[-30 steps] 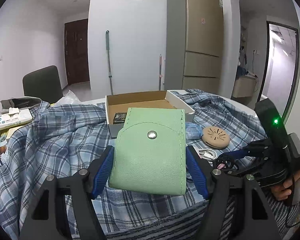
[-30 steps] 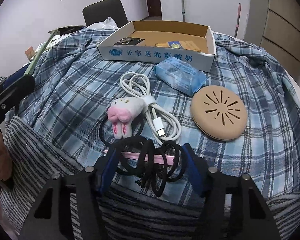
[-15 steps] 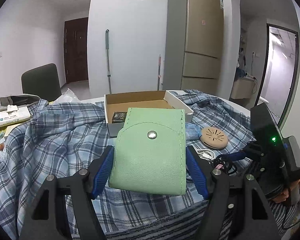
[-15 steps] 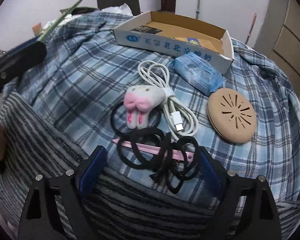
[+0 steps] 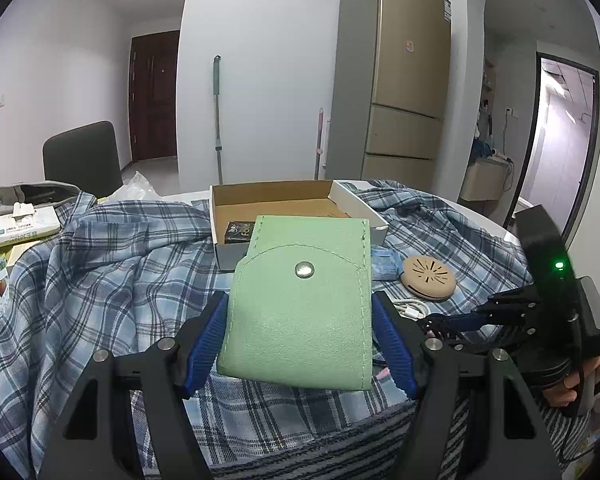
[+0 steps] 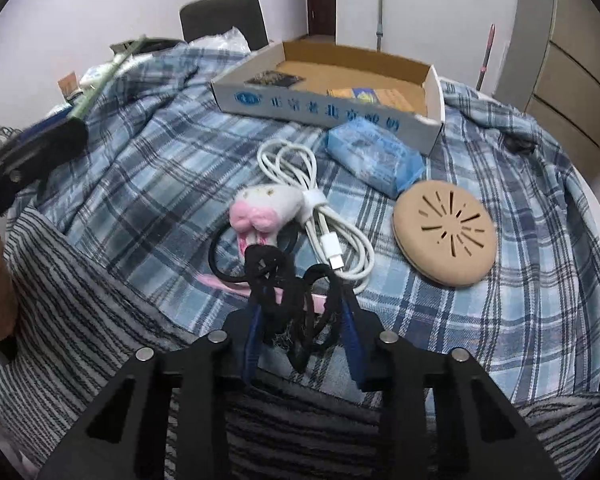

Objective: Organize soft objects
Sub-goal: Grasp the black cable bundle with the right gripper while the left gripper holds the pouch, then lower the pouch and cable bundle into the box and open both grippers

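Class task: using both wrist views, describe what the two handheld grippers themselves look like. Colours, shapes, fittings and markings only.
The left gripper and the right gripper match: angular matte-black frames with cut-out openings, round silver screw heads, and ribbed blue fingers. Seen from the left view, the right unit carries a black housing with a lit green indicator light.

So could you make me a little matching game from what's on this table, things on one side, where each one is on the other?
Things:
1. green leather pouch with a snap button
2. tangle of black elastic hair ties
3. round tan slotted disc
4. small dark printed packet

Places:
A. inside the cardboard box
B. lying on the plaid cloth
C. in the left claw
D. in the right claw

Pairs: 1-C, 2-D, 3-B, 4-A
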A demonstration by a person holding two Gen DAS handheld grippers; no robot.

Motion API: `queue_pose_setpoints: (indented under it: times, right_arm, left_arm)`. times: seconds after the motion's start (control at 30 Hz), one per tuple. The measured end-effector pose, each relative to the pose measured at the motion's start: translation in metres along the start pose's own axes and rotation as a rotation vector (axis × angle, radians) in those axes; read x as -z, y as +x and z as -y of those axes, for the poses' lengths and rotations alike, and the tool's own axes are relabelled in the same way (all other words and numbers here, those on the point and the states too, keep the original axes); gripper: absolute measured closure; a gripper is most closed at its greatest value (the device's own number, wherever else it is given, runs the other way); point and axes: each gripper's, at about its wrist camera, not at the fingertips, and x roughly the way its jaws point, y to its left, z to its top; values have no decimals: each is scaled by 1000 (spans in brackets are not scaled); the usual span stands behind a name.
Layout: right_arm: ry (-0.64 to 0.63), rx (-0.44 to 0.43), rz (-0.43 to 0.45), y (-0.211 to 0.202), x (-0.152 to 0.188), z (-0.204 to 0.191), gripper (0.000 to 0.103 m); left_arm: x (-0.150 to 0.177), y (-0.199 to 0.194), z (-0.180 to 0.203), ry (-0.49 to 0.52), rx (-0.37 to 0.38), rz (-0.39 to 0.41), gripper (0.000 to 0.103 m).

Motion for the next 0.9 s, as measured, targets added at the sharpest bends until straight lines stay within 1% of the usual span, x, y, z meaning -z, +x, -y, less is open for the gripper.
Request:
queue_pose_setpoints:
  times: [0.1, 0.17, 0.33, 0.57, 0.67, 0.7, 0.73, 0.9]
  right_arm:
    - [-8, 2, 39, -6, 1, -3, 78]
    - [-9, -4, 52, -9, 2, -3, 83]
    - [0, -13, 82, -14, 2, -1, 86]
    - [-2, -11, 158, -31, 3, -1, 86]
    - [-14, -12, 192, -40, 1, -2, 86]
    - [-22, -13, 209, -44, 1, -3, 91]
    - [-30, -14, 225, -48, 1, -4, 94]
    - [-76, 36, 296, -66, 0, -9, 94]
  left_arm:
    - [0, 0, -1, -4, 0, -1, 30]
    - [0, 0, -1, -1, 0, 2, 30]
    - [0, -2, -2, 3, -1, 13, 30]
    - [0, -12, -1, 1, -9, 49, 30]
    - [-3, -25, -1, -8, -41, 101, 30]
    - [-5, -30, 0, 2, -58, 121, 30]
    - [-6, -33, 1, 7, -65, 135, 30]
    - [-13, -47, 8, 38, -94, 199, 30]
